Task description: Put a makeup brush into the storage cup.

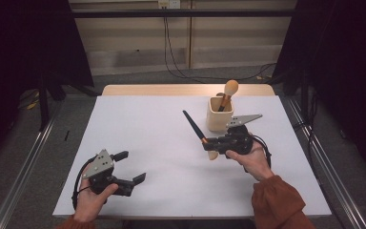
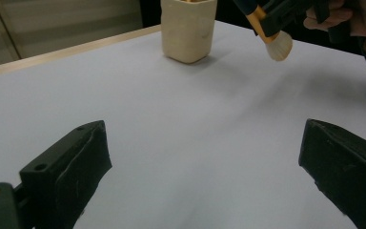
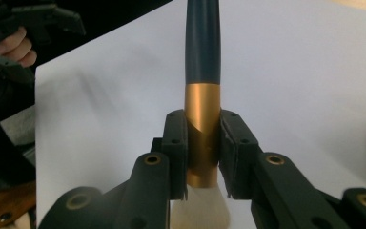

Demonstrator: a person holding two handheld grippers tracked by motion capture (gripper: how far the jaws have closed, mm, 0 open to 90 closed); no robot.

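Observation:
My right gripper [image 1: 209,143] [image 3: 203,157] is shut on a makeup brush [image 1: 194,126], its pads pressing the gold ferrule [image 3: 202,124]. The dark handle slants up and to the left over the table, and the pale bristles [image 1: 212,155] [image 2: 279,46] hang below the jaws, above the tabletop. A beige cup [image 1: 218,114] [image 2: 188,28] stands just behind that gripper, with a second round-headed brush [image 1: 229,89] upright in it. My left gripper [image 1: 132,167] [image 2: 205,162] is held near the front left of the table, open, with nothing between its jaws.
The white table [image 1: 147,124] has a wooden strip along its far edge [image 1: 171,89]. Dark curtains and metal rails flank it on both sides, and cables lie on the floor behind.

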